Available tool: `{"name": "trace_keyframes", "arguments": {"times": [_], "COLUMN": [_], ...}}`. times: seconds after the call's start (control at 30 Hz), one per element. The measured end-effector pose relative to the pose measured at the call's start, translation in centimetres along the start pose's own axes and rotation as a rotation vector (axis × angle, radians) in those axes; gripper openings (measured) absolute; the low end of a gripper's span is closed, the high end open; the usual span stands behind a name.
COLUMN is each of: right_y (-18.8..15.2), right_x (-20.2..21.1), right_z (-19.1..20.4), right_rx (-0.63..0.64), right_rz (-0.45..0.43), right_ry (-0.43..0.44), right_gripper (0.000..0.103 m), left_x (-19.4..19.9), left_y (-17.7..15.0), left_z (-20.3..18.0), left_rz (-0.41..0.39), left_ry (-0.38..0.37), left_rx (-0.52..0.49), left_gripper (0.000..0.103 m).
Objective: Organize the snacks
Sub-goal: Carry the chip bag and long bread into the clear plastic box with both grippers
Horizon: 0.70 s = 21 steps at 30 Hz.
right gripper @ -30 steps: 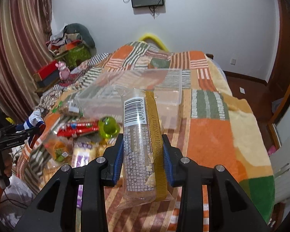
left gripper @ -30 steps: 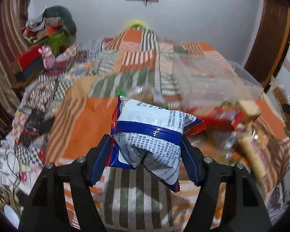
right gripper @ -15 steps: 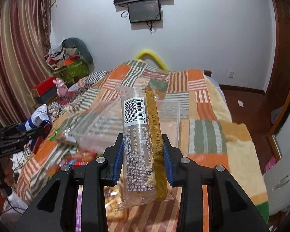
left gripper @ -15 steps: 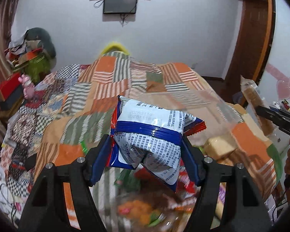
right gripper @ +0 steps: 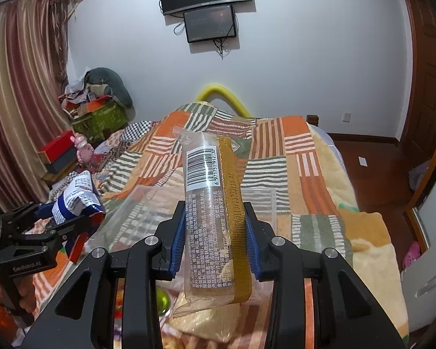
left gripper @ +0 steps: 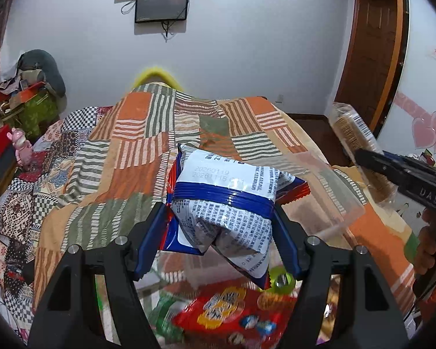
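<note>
My left gripper [left gripper: 218, 232] is shut on a blue and white snack bag [left gripper: 226, 200], held up over the bed. My right gripper [right gripper: 215, 232] is shut on a long clear cracker pack with a gold strip [right gripper: 212, 218]. A clear plastic bin [left gripper: 328, 197] lies on the patchwork blanket just beyond both snacks; in the right wrist view the bin [right gripper: 148, 212] sits behind the cracker pack. The right gripper with its pack [left gripper: 360, 145] shows at the right edge of the left wrist view. At the left of the right wrist view is the left gripper with its bag [right gripper: 75, 203].
Loose snacks lie below the left gripper: a red packet [left gripper: 232, 311] and a green round item [left gripper: 280, 282]. The patchwork blanket [right gripper: 276, 145] covers the bed. Boxes and clutter [right gripper: 96, 107] stand at the far left; a wooden door [left gripper: 369, 52] is on the right.
Both grippers have moved forward and slightly up with their snacks still held. The loose snack pile has slid beneath the left gripper, and the bin now lies close ahead.
</note>
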State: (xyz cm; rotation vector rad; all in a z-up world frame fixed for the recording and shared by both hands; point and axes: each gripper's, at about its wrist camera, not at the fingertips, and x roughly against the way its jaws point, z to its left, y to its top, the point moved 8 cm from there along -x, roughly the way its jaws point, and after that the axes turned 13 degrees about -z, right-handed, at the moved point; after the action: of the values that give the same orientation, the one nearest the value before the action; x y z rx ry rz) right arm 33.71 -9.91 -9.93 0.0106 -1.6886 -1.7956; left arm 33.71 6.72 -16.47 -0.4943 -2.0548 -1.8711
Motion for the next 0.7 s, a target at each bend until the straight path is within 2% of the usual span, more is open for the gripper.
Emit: {"name": "trace_keyframes", "arguments": {"times": [0.37, 0.7], "right_y": [-1.9, -4.3], "right_x": [-3.7, -5.7], "right_z": [-0.2, -0.3], "right_rx": [-0.018, 0.001], "right_rz": [0.097, 0.194], "right_ry": [-0.003, -0.001], "right_gripper": [0.033, 0.033], "left_x": [-6.5, -9.3], "left_y": [-2.2, -3.9], "left_z": [-1.1, -1.4], "left_rz": [0.137, 0.222], "left_ry": [-0.024, -0.029], "left_rx": [0.008, -0.001], "left_gripper": [0.070, 0.072]}}
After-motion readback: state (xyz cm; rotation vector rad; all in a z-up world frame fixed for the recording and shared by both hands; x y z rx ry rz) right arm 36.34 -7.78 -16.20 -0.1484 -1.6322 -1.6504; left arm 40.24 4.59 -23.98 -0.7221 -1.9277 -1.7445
